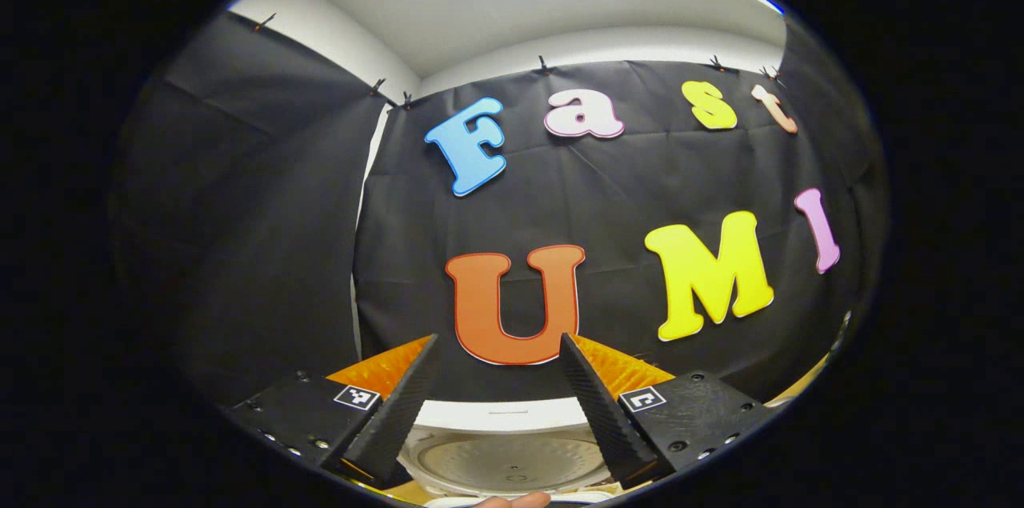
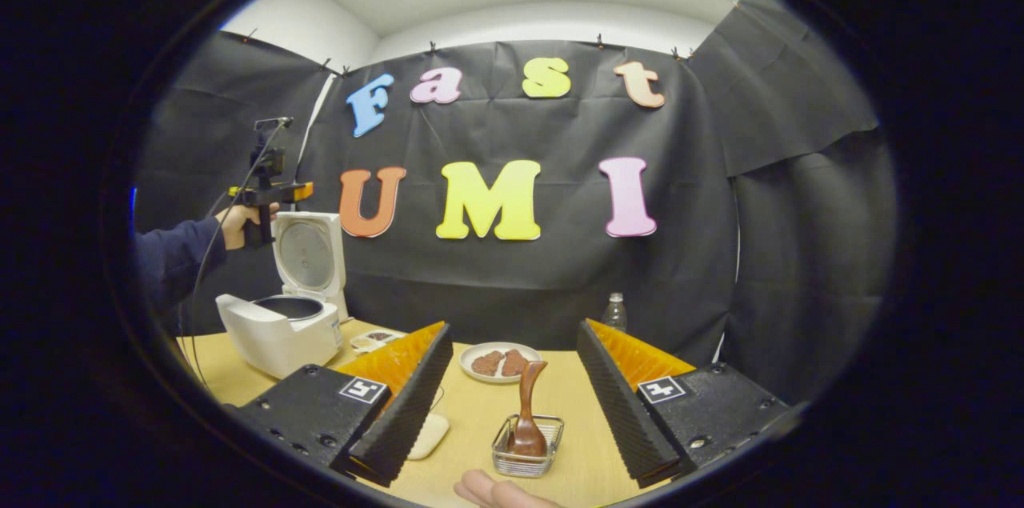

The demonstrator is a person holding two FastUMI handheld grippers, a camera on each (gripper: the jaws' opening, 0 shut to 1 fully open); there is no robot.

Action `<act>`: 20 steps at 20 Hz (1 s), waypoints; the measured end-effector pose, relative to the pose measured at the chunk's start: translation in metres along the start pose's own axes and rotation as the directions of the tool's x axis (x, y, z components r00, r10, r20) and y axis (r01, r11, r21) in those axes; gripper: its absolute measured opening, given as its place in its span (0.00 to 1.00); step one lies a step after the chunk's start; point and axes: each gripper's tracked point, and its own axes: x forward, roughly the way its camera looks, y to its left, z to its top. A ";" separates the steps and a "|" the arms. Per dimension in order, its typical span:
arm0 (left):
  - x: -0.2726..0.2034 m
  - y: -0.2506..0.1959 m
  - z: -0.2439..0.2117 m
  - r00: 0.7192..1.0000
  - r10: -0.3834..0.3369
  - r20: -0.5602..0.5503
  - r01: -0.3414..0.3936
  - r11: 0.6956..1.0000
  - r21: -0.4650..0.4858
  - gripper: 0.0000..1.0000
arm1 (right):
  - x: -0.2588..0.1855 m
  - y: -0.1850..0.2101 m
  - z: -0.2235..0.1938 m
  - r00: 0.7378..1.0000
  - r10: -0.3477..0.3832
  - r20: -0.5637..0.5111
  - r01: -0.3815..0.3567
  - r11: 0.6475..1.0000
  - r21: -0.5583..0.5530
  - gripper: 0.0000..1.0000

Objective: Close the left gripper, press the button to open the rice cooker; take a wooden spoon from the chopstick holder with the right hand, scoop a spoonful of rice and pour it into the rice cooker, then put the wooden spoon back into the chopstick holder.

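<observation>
The wooden spoon [image 2: 529, 406] stands nearly upright, handle up, in the chopstick holder [image 2: 526, 449] on the table [image 2: 472, 412], straight ahead between the right gripper's [image 2: 512, 392] 2 wide-open, empty fingers. The rice cooker [image 2: 282, 328] stands lid-up at far left, where the left gripper [image 1: 500, 396] hangs open and empty above it, well away from the spoon.

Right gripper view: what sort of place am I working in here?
Likely a staged recording booth set up as a kitchen corner: black cloth walls pinned up around a wooden table, with an open rice cooker, a plate of food and a wire chopstick holder with a wooden spoon.
</observation>
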 end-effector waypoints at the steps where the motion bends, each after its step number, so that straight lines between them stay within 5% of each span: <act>1: 0.004 0.000 -0.010 1.000 -0.001 -0.014 0.001 1.000 0.021 0.94 | -0.001 -0.001 0.001 1.000 -0.007 0.007 0.007 1.000 -0.001 0.99; 8: 0.014 0.003 -0.057 0.981 -0.041 -0.188 0.017 0.992 -0.125 0.98 | -0.010 0.011 0.002 1.000 -0.018 0.002 0.018 1.000 -0.022 0.99; 20: -0.010 0.001 -0.054 0.937 -0.078 -0.341 0.045 0.994 -0.104 0.99 | -0.053 0.028 0.020 0.999 0.012 0.030 -0.012 1.000 -0.009 0.99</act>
